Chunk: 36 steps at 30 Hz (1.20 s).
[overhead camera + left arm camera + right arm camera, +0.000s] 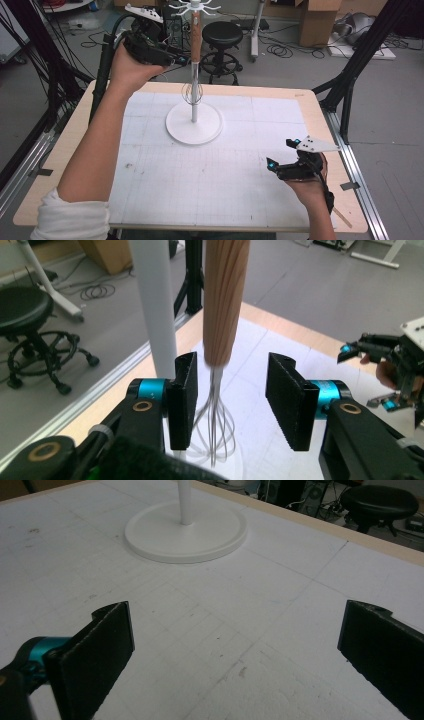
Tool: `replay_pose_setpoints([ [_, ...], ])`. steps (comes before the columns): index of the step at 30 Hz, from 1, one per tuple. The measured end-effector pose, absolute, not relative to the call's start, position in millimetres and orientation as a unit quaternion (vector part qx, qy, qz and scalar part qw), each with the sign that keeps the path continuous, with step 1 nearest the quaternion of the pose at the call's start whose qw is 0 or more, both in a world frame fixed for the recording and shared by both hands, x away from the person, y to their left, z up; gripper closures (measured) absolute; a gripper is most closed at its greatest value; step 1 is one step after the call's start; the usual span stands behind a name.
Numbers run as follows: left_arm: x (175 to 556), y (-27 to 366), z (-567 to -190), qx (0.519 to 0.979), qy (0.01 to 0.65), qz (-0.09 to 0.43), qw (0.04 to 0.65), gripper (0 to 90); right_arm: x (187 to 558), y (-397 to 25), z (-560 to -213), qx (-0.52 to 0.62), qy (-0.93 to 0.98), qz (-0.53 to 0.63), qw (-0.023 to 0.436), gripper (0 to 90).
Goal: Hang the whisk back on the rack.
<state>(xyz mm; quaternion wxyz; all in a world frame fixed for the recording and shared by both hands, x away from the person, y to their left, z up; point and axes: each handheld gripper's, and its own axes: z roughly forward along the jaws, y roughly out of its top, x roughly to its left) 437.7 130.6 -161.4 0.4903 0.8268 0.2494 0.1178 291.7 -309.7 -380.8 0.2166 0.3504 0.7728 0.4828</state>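
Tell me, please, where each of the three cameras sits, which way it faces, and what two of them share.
High view: above the person's side, facing forward and down on the table; both forearms, left gripper and right gripper show.
Left gripper view: rides the left gripper, facing the hanging whisk between open jaws.
Right gripper view: rides the right gripper, low over the mat, jaws open.
Shared: the white stand.
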Motion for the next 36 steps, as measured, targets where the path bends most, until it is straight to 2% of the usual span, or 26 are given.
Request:
replay_pose_setpoints([
  [9, 428.3, 141.8, -167.3, 0.821, 0.25, 0.129, 0.497, 48.7, 293.4, -306.7, -381.6, 0.352, 0.775, 0.481, 0.212, 0.4],
  [15, 422.3, 142.7, -167.9, 0.831, 0.253, 0.138, 0.476, 41.1, 294.2, -305.3, -382.1, 0.349, 0.776, 0.48, 0.212, 0.4],
  [36, 406.7, 154.9, -193.3, 0.832, 0.245, 0.141, 0.478, 31.7, 294.4, -304.2, -382.0, 0.348, 0.778, 0.478, 0.213, 0.4],
])
